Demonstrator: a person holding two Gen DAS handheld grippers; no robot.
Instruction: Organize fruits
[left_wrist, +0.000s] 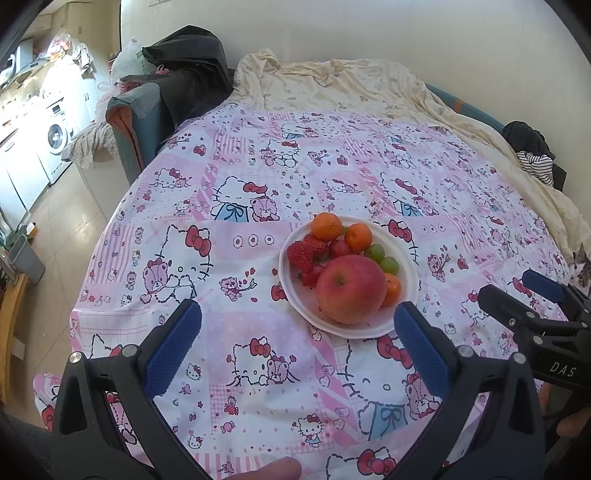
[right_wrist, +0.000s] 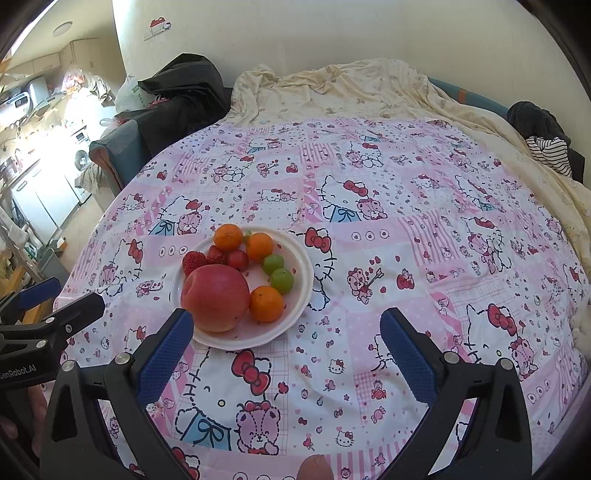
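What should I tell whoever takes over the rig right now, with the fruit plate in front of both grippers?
Left gripper: open, empty, just short of the plate.
Right gripper: open, empty, to the plate's right.
Fruit: all on the white plate on the pink cloth. Apple at the near edge, three oranges, two strawberries, two green grapes, small red fruit mid-plate.
Done: nothing visibly moved off the plate.
Left: all the sorting. The apple is nearest, probably the easiest first pick.
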